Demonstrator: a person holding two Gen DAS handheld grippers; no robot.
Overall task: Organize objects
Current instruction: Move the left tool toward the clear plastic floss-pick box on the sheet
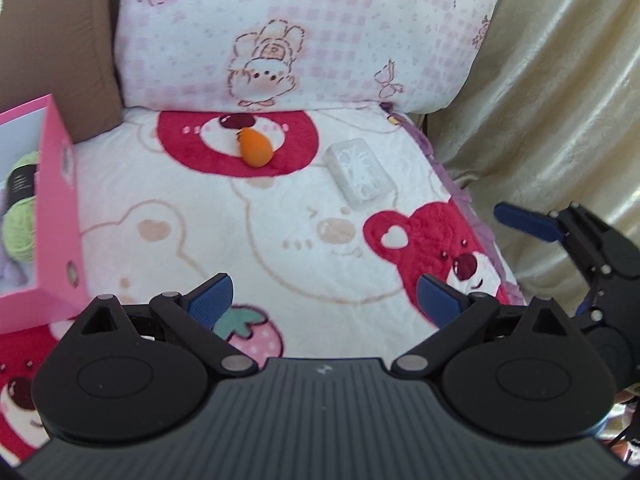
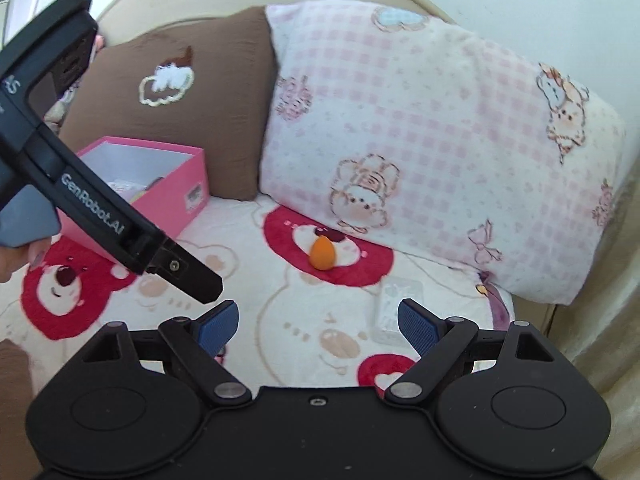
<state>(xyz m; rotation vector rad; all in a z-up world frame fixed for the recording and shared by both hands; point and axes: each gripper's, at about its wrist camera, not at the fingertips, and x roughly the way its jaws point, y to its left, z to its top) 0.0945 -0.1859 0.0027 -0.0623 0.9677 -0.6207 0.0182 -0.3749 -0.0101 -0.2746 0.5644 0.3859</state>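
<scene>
A: How do the claws stand?

B: Both wide apart, nothing between the pads. The left claw [image 1: 324, 300] hangs over the bear-print blanket [image 1: 280, 240] on the bed; the right claw [image 2: 318, 326] does the same, touching nothing.

A: And the things to organize?

B: An orange egg-shaped sponge [image 1: 256, 147] lies on a red bear face near the foot of the pink checked pillow [image 1: 304, 32]. A clear plastic case [image 1: 360, 178] lies just beside it, toward the blanket's edge. The pink box [image 1: 56, 208] stands open at the left.

A: What is hard to read?

B: The box is cut off by the frame; green yarn [image 1: 20, 204] shows inside, the rest I cannot tell. From the right wrist, the case [image 2: 396, 308] is blurred and partly behind a pad.
</scene>
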